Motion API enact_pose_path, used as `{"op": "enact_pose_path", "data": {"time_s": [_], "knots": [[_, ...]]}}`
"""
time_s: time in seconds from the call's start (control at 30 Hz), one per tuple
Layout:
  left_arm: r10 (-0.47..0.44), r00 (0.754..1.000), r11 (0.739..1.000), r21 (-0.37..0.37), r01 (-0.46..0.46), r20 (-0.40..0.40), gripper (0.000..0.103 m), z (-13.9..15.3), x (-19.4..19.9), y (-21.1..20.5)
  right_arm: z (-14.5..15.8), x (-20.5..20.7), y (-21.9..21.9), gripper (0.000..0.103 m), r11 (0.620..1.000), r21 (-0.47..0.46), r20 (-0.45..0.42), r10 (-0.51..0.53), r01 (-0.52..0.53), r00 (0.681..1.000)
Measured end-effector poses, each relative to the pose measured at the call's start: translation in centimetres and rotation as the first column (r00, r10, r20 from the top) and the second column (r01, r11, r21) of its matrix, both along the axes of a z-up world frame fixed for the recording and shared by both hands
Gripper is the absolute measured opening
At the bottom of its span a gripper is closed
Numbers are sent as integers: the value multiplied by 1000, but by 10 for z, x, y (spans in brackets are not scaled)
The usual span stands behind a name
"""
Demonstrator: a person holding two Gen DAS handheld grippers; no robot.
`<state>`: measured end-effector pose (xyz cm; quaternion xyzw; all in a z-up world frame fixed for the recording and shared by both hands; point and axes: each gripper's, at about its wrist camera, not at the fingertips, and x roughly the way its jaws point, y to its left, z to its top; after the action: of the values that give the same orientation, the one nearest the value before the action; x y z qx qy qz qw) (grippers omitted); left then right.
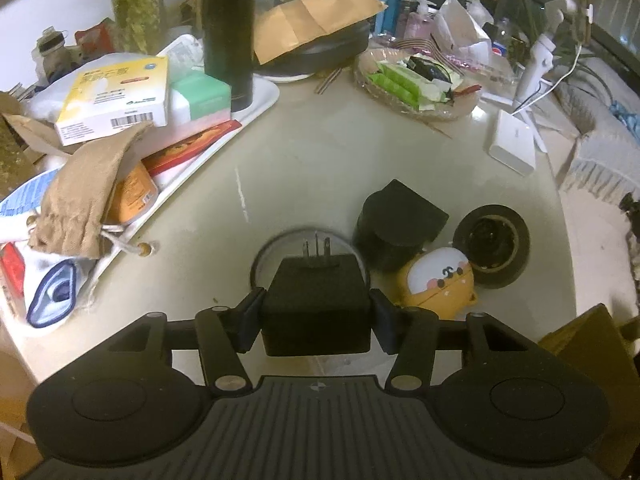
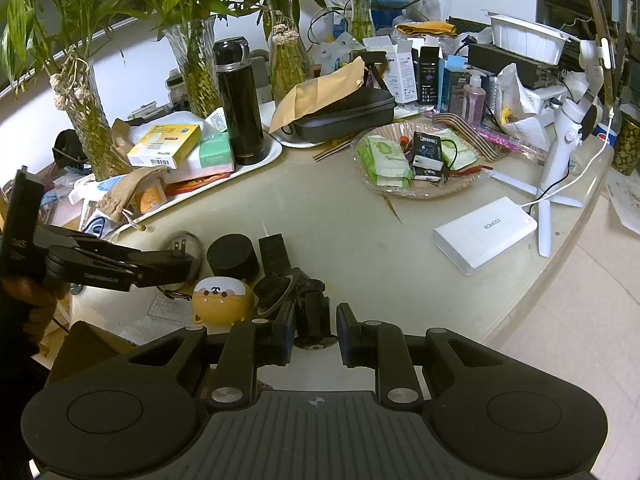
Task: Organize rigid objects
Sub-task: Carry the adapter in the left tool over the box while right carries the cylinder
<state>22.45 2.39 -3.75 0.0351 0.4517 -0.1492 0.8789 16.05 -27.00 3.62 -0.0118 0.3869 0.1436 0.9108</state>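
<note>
A black power adapter (image 1: 316, 312) is clamped between the pads of my left gripper (image 1: 316, 318), prongs pointing forward, just above a round clear lid (image 1: 262, 258). Ahead and to its right sit a black cylinder (image 1: 380, 244) with a black box (image 1: 412, 208) on top, a yellow cartoon case (image 1: 438, 280) and a dark tape roll (image 1: 516, 252). In the right wrist view my right gripper (image 2: 316, 332) is shut on a small black device (image 2: 314, 312) near the table's front edge. The left gripper (image 2: 180, 262) reaches in from the left beside the cylinder (image 2: 232, 258) and the case (image 2: 222, 300).
A white tray (image 2: 276, 150) at the back left carries boxes and a black flask (image 2: 240, 104). Also present: a plate (image 2: 472, 184) of packets, a white power bank (image 2: 484, 234), a white tripod (image 2: 560, 152), glass vases (image 2: 196, 64), and a brown box (image 2: 88, 344). The table edge curves along the right.
</note>
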Motion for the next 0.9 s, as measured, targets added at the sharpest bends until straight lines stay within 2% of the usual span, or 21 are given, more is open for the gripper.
{"op": "enact_pose_path", "data": {"time_s": [0.23,0.5,0.9], "knots": [[21,1000,1000,-23,-21,23,53,10,-15,7,1,-2,1,25,1000,0,6,1,-1,1000],[41,994,998,-52,-36,98,53,27,-37,8,3,-3,2,25,1000,1,15,0,0,1000],[37,988,996,-84,-25,152,53,53,-80,6,2,-15,18,25,993,109,-24,41,-38,999]]}}
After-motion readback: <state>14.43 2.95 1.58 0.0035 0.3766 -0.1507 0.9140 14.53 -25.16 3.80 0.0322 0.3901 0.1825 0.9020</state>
